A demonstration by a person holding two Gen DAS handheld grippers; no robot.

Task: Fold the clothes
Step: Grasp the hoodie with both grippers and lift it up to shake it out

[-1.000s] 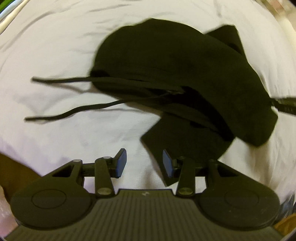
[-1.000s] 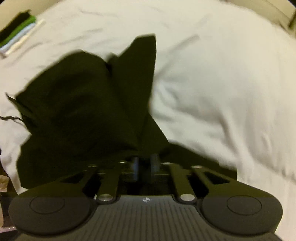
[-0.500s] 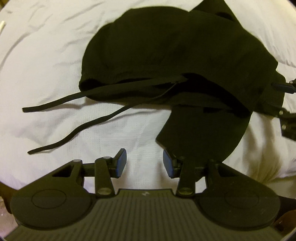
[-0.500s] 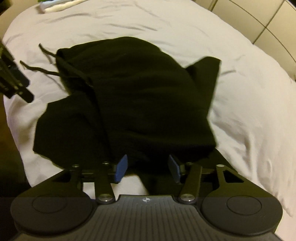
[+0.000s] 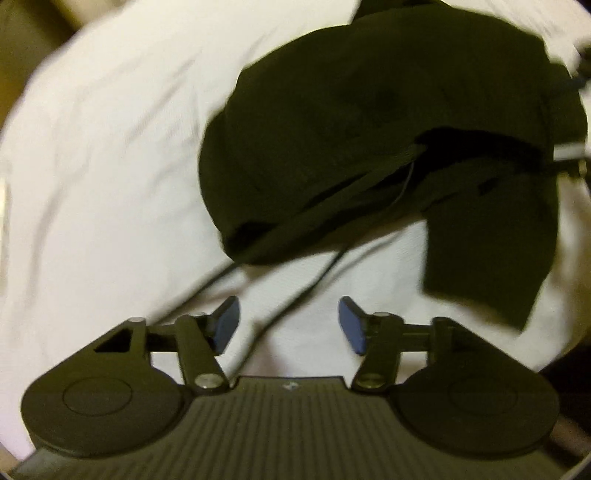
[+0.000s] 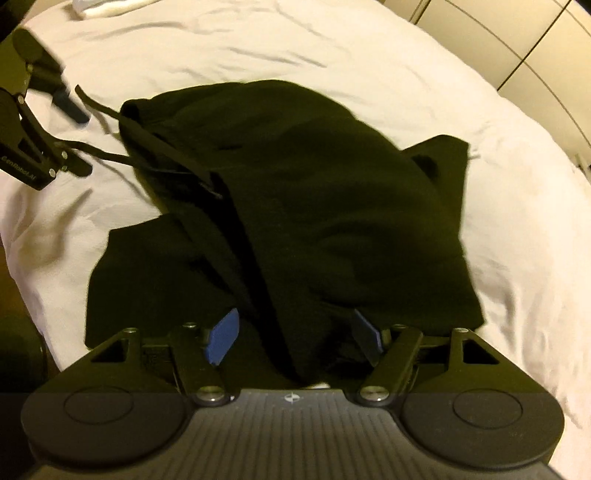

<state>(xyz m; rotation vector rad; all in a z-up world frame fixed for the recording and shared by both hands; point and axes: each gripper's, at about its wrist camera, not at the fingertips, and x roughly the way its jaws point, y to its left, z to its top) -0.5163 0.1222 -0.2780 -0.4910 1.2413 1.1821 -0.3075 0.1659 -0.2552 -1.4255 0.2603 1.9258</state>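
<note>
One black fabric garment [image 6: 295, 206], soft and thick, lies bunched in a loose mound on a white wrinkled bedsheet [image 6: 258, 48]. Two thin black drawstrings [image 5: 295, 295] trail out from its folded edge onto the sheet; in the left wrist view one cord runs down between the left gripper's fingers, the other passes just outside them. One flat flap of the same cloth sticks out from under the mound on the near side [image 5: 487, 258]; a second corner shows at the far side in the right wrist view [image 6: 443, 158]. Surface is matte, few details readable in the dark cloth; left view blurred.

Two grippers. Left gripper [image 5: 288, 325]: black frame, blue pads, jaws spread wide, hovering over bare sheet just beside the garment's edge, holding nothing. It also shows at the upper left of the right wrist view [image 6: 55, 122]. Right gripper [image 6: 295, 336]: jaws wide apart, blue pads on either side of the garment's near edge, cloth lying between them but not pinched.

One small stack of pale folded cloth [image 6: 107, 7] at the bed's far edge. Cream panelled wall [image 6: 517, 40] beyond the bed.
</note>
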